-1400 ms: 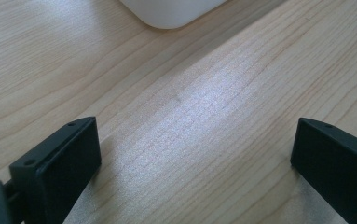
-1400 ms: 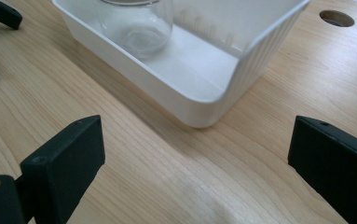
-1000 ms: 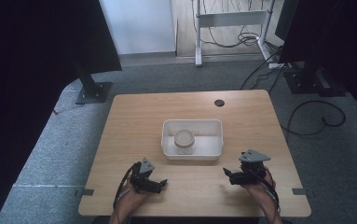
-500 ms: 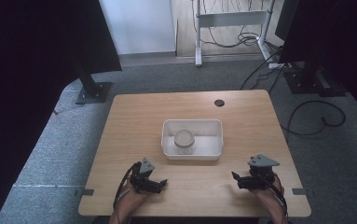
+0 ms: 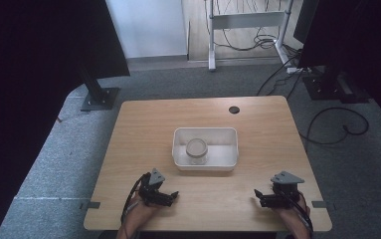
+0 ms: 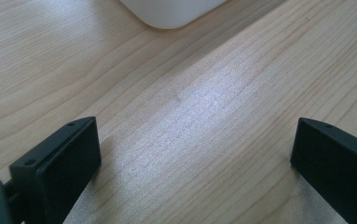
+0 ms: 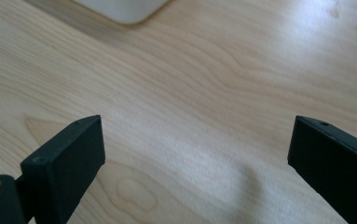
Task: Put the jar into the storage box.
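Note:
A white rectangular tray (image 5: 228, 160) sits at the middle of the wooden table (image 5: 148, 129), with a round pale lidded jar (image 5: 196, 149) inside it at the left. My left gripper (image 5: 172, 197) rests low near the front edge, left of the tray, its jaws wide apart with only bare wood between them (image 6: 195, 154). A corner of the tray (image 6: 171, 11) shows at the top of the left gripper view. My right gripper (image 5: 258, 197) lies near the front right, also open over bare wood (image 7: 195, 154); a tray corner (image 7: 120, 9) shows far off.
A dark cable hole (image 5: 234, 109) marks the table's far side. Black monitor stands (image 5: 98, 97) and cables (image 5: 337, 124) lie on the grey carpet around the table. Bare wood stretches between the two grippers.
My right gripper has shifted right and back toward the front edge. The left gripper has stayed in place.

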Motion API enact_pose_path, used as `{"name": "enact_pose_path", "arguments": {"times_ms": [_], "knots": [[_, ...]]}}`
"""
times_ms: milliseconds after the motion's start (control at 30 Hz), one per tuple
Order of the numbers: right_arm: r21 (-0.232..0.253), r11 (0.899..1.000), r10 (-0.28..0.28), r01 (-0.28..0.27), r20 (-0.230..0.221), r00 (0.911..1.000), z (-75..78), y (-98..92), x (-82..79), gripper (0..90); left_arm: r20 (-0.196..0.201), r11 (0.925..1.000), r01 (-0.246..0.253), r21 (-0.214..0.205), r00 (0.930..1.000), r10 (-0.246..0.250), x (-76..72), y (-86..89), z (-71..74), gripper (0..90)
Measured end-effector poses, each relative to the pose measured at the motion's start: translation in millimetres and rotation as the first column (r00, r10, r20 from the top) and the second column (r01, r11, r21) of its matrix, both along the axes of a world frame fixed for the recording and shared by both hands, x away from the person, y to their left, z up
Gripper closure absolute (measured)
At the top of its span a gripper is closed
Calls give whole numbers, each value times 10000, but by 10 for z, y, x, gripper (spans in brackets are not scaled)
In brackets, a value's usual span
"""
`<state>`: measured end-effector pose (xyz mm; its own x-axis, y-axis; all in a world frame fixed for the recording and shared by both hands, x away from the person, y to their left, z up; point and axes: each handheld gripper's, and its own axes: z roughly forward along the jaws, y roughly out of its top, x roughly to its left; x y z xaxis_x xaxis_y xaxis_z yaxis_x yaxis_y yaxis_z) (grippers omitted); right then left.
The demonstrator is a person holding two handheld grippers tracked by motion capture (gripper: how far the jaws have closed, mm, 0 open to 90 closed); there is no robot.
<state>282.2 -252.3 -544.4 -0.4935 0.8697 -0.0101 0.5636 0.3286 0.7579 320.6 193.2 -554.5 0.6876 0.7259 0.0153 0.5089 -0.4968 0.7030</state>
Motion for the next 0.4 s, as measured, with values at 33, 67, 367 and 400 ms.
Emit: {"name": "enact_pose_path", "arguments": {"times_ms": [33,67,367,400], "knots": [[-9,10000,-26,26,-39,10000,-12,-10,-9,36,0,10000,-1,0,10000,1,0,0,0,13],[-22,10000,-49,49,-74,10000,-24,-19,-16,36,9,10000,4,8,10000,-4,1,0,0,13],[-203,9997,-174,164,-499,9986,-111,-72,-77,36,10,10000,12,13,10000,-12,1,1,0,13],[-231,9996,-180,168,-523,9985,-120,-78,-81,36,-2,10000,-2,-1,10000,2,0,0,0,13]]}}
